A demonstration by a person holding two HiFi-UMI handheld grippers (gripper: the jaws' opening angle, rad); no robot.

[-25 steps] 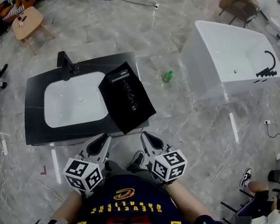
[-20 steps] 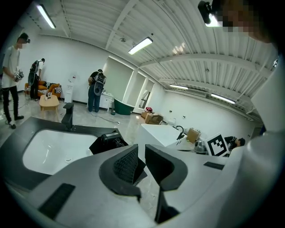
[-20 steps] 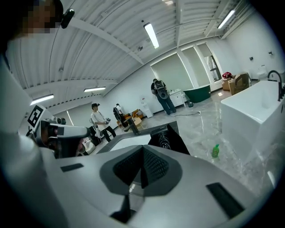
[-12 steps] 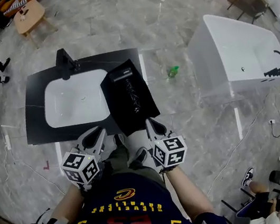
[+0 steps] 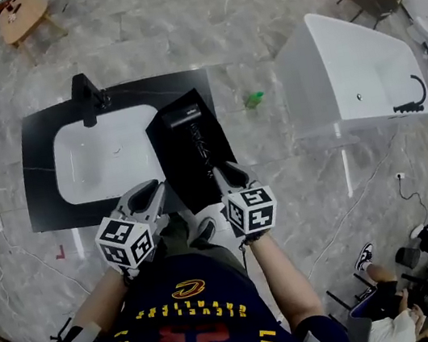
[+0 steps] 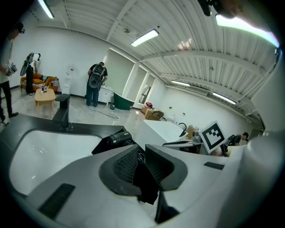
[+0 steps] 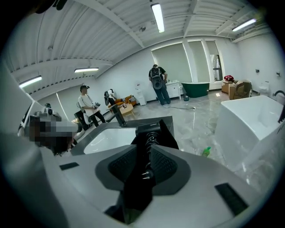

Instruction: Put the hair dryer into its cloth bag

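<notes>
A black hair dryer (image 5: 185,116) lies on a black cloth bag (image 5: 185,167) at the right end of the dark counter (image 5: 42,184); its coiled cord (image 5: 202,145) runs toward me. The bag's near end hangs over the front edge. My left gripper (image 5: 149,192) is at that edge left of the bag, its jaws a narrow slit apart with nothing gripped (image 6: 141,150). My right gripper (image 5: 226,174) is over the bag's near right corner. Its jaws have just been opening and stand apart (image 7: 144,147), with the cord's plug (image 7: 143,174) and the bag (image 7: 171,138) seen through the gap, unpressed.
A white sink (image 5: 104,154) with a black faucet (image 5: 86,98) fills the counter's left part. A white bathtub (image 5: 352,72) stands to the right, with a green bottle (image 5: 254,99) on the floor between. A wooden stool (image 5: 21,13) and people stand farther off.
Both grippers have moved forward from in front of my body to the counter's near edge, on either side of the bag's hanging end.
</notes>
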